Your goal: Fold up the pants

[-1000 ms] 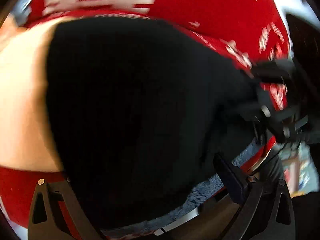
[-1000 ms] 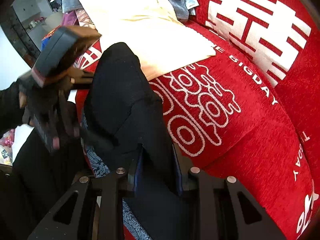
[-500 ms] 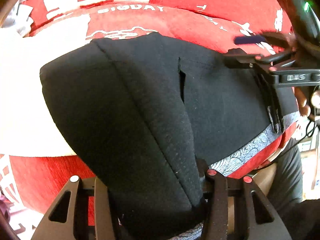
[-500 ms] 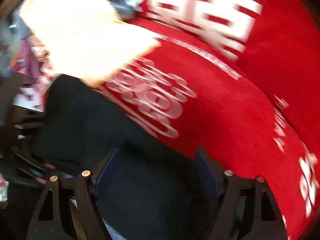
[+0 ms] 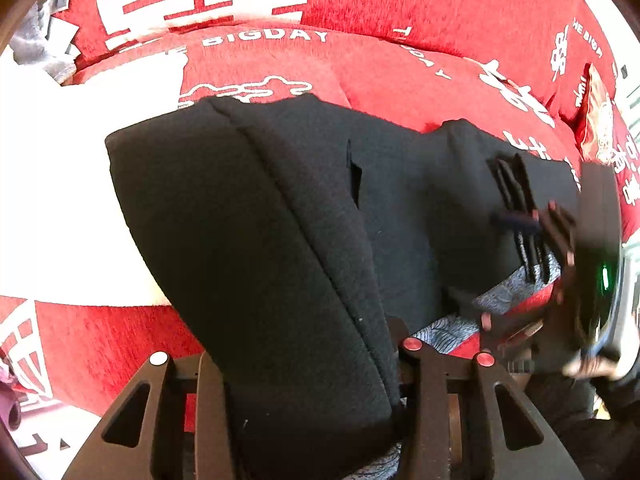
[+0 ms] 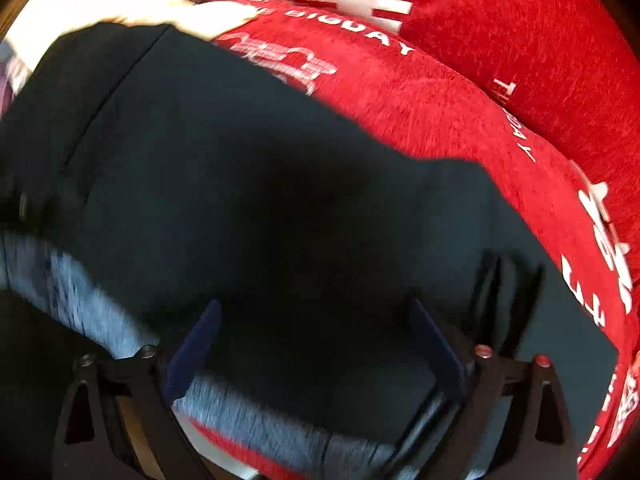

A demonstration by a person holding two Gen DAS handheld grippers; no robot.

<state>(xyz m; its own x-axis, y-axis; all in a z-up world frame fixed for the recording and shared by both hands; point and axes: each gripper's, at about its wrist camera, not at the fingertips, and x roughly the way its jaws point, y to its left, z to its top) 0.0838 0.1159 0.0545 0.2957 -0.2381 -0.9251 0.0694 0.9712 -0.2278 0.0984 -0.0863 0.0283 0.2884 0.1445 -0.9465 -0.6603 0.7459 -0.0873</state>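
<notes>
Sunlit red sofa [image 5: 400, 8], white lettering

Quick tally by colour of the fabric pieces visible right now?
Black: 1, the pants
Red: 1, the printed sofa cover
White/cream: 1, the cloth
Grey: 1, the bundle
Total: 4

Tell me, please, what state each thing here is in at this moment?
Pants: black, folded, lying on the red sofa cover.
Left gripper: jaws closing on a thick fold of the pants.
Right gripper: jaws opening wide over the pants, pads clear.
</notes>
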